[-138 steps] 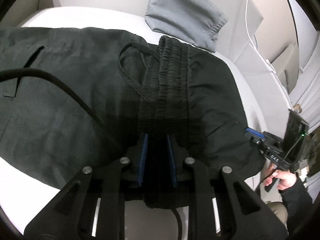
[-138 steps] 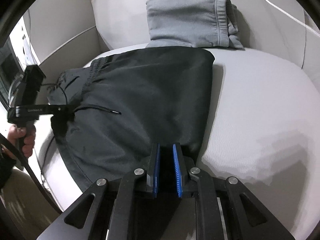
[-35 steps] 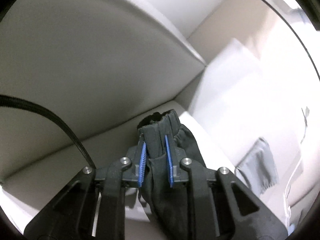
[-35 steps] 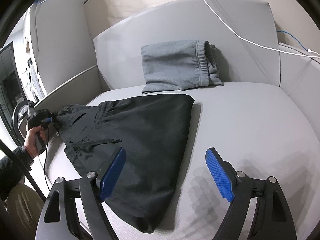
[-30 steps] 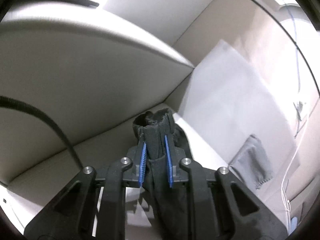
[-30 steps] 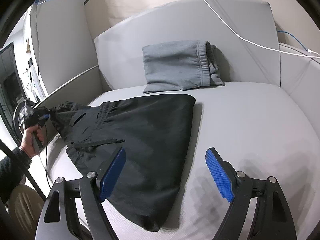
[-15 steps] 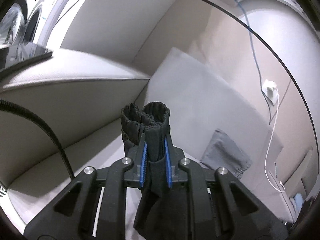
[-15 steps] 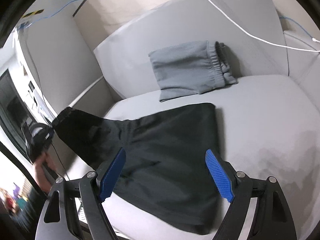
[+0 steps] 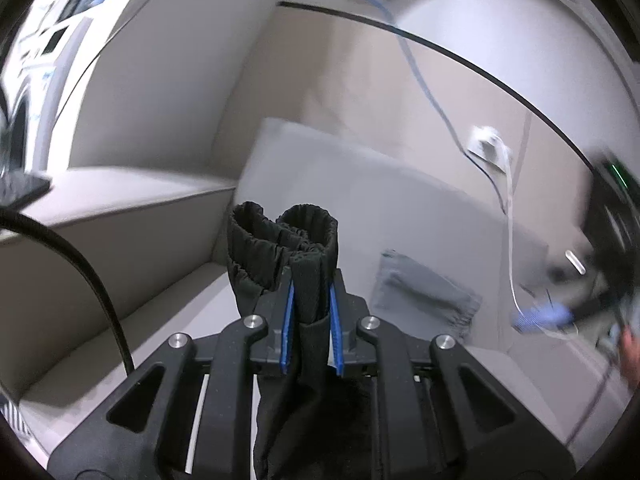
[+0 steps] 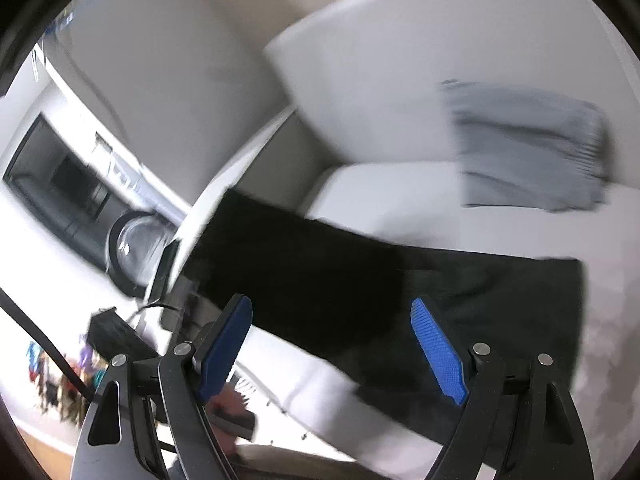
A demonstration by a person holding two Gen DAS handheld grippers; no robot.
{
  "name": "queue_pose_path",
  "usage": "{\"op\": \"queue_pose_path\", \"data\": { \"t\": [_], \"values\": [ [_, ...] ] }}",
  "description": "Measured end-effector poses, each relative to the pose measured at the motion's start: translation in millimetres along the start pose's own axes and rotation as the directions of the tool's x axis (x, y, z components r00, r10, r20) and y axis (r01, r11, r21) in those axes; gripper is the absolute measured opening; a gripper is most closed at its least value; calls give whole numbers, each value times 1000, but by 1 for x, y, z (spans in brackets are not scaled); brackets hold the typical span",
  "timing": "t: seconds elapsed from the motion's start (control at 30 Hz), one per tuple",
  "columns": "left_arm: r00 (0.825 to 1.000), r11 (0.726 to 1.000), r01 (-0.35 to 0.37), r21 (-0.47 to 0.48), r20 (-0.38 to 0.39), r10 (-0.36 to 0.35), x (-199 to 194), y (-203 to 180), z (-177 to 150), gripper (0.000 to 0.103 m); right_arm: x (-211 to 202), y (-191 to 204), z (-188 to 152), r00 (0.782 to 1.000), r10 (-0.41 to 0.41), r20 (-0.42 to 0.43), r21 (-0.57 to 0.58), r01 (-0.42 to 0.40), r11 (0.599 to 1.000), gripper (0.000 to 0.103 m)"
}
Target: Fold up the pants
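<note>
- The left gripper (image 9: 310, 320) is clamped narrow on the black pants (image 9: 296, 248); its two blue pads press on either side of a bunched strip of the gathered waistband.
- Above the pads the waistband stands up in two rounded loops of ruched black fabric, and below them the cloth hangs down between the gripper's arms and out of the bottom of the left wrist view.
- In the right wrist view the pants (image 10: 400, 292) stretch as a dark band from the upper left, where they are lifted off the seat, down to the right, where the rest lies flat on the pale sofa cushion (image 10: 400, 200).
- The right gripper (image 10: 332, 344) stands wide apart with nothing between its blue pads; the pants lie beyond and below it, and the view, though blurred, shows no contact.
- A folded grey garment (image 10: 528, 148) leans against the sofa back (image 10: 400, 40), apart from the far edge of the black pants.
- The same grey garment (image 9: 424, 292) shows in the left wrist view to the right of the held waistband, well beyond it.
- A black cable (image 9: 80, 264) curves across the left of that view.
</note>
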State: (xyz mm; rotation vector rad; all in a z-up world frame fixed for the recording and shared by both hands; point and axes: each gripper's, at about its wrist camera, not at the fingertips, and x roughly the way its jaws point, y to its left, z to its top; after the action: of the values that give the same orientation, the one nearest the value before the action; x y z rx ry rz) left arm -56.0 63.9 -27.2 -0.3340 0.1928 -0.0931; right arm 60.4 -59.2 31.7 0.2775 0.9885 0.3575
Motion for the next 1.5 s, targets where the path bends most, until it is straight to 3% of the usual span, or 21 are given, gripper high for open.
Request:
{"op": "queue_pose_path", "data": {
  "t": [0.1,0.23,0.4,0.57,0.7,0.83,0.93,1.07,1.2,1.23,1.27,1.33,1.47,1.5],
  "values": [
    [999,997,34,74,14,-35,-12,-29,-4,12,32,35,28,997,-12,-76,-40,9,999,84],
    [998,986,65,155,14,-68,-17,-54,-13,12,61,56,47,990,-18,-139,-5,17,1000,84],
    [995,964,85,251,26,-95,-29,-77,-21,12,75,55,57,985,-19,-174,50,28,998,84],
    [991,919,111,378,25,-130,-38,-113,-32,12,72,46,56,985,-21,-171,83,35,996,84],
    [989,916,130,379,14,-146,-42,-124,-35,12,63,40,55,989,16,-144,116,1,993,84],
    [986,938,161,305,-4,-168,-43,-115,-33,12,49,33,55,993,80,-88,168,-64,984,84],
    [987,929,151,337,-2,-160,-42,-117,-35,12,48,30,53,992,98,-82,179,-82,980,84],
    [987,894,141,426,6,-158,-41,-127,-39,12,56,37,52,991,37,-127,128,-21,992,84],
    [986,882,142,450,9,-164,-42,-130,-39,12,62,50,51,988,-33,-148,57,42,997,82],
    [986,881,140,451,13,-164,-43,-130,-40,12,61,51,51,990,-47,-134,54,54,997,69],
    [987,885,138,445,16,-163,-44,-128,-39,12,60,51,51,991,-48,-127,50,55,997,45],
    [986,895,143,423,14,-164,-44,-123,-38,12,62,51,49,992,-37,-120,34,41,999,29],
    [983,910,164,381,11,-182,-43,-114,-34,15,62,47,43,997,0,-79,1,0,1000,20],
    [981,916,176,361,14,-194,-44,-111,-33,24,61,44,43,997,8,-73,7,-7,1000,19]
  ]
}}
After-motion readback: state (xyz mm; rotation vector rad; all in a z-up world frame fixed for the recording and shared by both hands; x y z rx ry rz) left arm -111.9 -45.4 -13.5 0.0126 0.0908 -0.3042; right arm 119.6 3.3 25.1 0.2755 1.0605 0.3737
